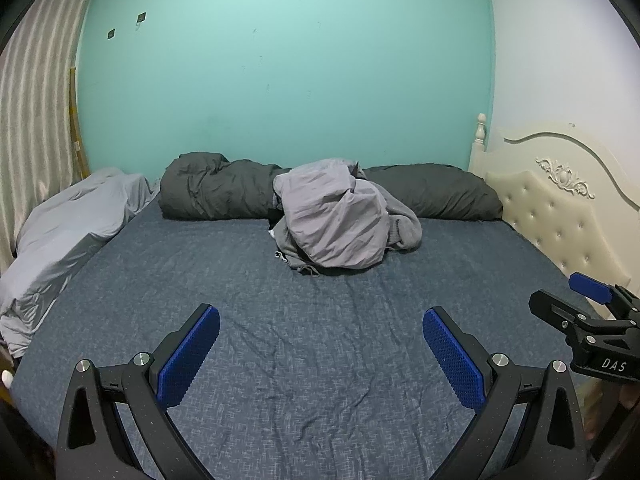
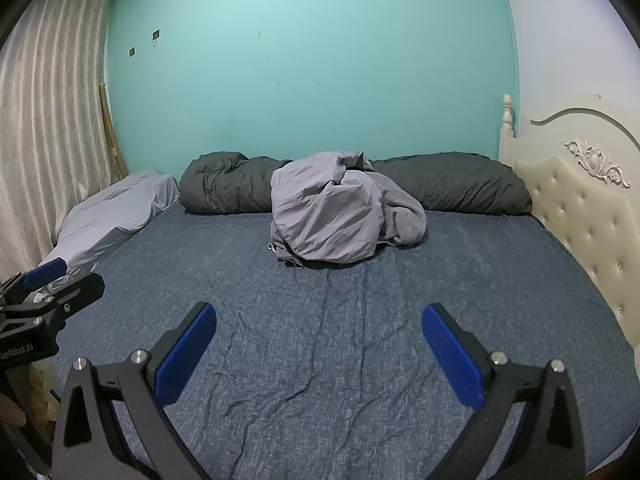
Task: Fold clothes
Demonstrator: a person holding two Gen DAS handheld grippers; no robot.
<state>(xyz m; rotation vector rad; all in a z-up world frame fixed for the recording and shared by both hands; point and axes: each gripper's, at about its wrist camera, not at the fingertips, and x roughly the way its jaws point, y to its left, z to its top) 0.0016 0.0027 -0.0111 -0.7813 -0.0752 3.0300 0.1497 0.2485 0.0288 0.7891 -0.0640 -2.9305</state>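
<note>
Bed (image 1: 320, 340) mostly bare; crumpled grey clothes pile (image 1: 340, 220) sits mid-bed at the far side against the dark duvet roll (image 1: 216, 188), straight ahead of both. Left gripper (image 1: 320, 352) and right gripper (image 2: 320, 352) spread wide, empty, well short; neither clearly nearer.

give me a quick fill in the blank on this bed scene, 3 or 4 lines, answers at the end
1. The crumpled light grey clothes lie on a bed sheet coloured ____.
2. Both the left gripper and the right gripper have jaws that are ____.
3. The rolled dark grey duvet lies along the wall painted ____.
4. The cream headboard stands on the ____ side of both views.

Answers: blue; open; turquoise; right
</note>
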